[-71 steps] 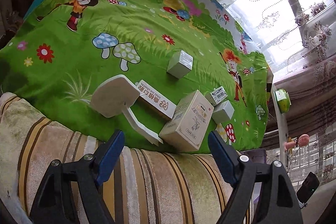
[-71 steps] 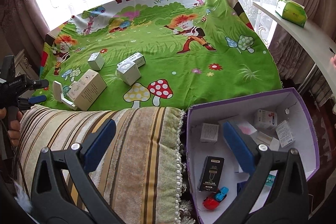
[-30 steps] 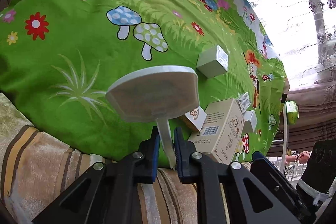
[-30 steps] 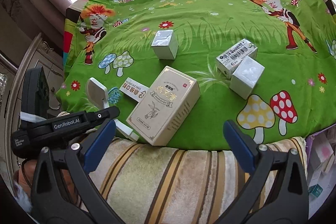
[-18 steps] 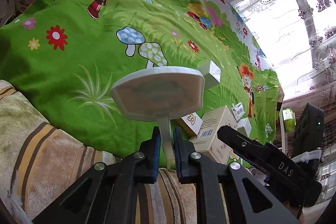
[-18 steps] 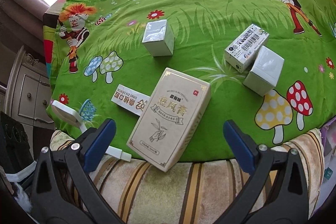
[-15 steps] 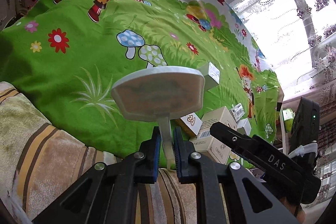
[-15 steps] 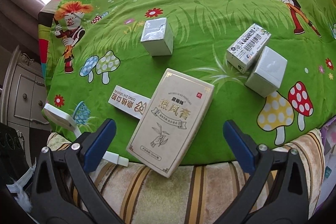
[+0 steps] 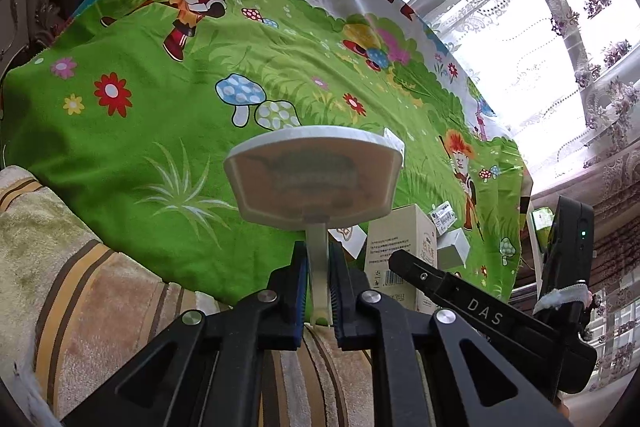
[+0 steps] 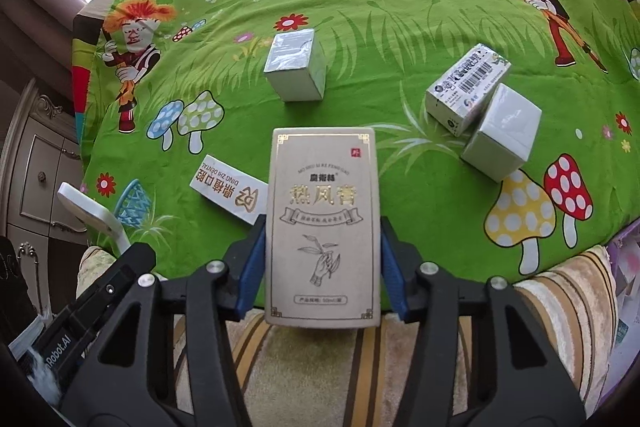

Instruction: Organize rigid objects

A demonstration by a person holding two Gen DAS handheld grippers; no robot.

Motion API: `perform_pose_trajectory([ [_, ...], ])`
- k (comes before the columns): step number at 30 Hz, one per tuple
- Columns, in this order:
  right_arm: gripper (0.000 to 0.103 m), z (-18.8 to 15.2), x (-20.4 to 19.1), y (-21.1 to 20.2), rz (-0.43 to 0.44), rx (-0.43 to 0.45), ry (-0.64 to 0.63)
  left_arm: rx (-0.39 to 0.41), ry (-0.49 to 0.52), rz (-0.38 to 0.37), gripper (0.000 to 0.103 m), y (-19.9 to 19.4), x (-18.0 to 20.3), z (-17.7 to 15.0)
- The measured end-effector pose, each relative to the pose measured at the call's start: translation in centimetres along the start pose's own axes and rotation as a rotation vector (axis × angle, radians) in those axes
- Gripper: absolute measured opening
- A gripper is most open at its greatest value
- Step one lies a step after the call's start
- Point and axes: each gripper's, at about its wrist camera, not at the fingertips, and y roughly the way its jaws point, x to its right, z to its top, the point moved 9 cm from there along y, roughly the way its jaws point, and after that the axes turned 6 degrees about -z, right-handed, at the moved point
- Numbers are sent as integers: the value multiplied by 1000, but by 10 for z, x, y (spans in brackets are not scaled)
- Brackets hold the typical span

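Note:
A tall beige box [image 10: 322, 211] with gold print lies at the near edge of the green cartoon cloth [image 10: 400, 7]. My right gripper [image 10: 322, 259] straddles its lower half. Its jaws are closing, and the blue pads [image 10: 252, 267] touch the box's two long sides. My left gripper [image 9: 318, 259] is shut on the thin handle of a white paddle-shaped object [image 9: 314, 179], held up above the cloth with its flat head facing the camera. The right wrist view shows that paddle [image 10: 86, 209] at the far left. The beige box [image 9: 400, 247] stands behind the paddle in the left wrist view.
A flat white box with red letters [image 10: 230, 193] lies left of the beige box. A small white box [image 10: 296, 71] sits farther back. A barcoded box [image 10: 468, 85] and a white cube [image 10: 502, 137] touch at the right. A striped towel [image 10: 320, 367] covers the near edge.
My right gripper came down over the beige box and its wide-open jaws closed in on the box's sides. The left gripper kept its grip and raised the paddle a little.

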Motion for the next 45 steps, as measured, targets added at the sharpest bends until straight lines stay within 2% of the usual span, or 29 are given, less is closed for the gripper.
perform_pose_trajectory([
  [15,55,-2,40,-67,43,194,50,43,59,-73,10,-15,38,2],
  [22,55,-6,76,-101,47,259,85,13,97,-119,10,-13,70,-12],
  [28,55,-20,125,-129,14,302,130,-26,145,-168,10,-6,106,-30],
  [34,55,-44,194,-149,-37,317,229,-80,209,-220,10,5,144,-57],
  [45,55,-93,303,-178,-191,335,353,-210,330,-309,10,24,216,-116],
])
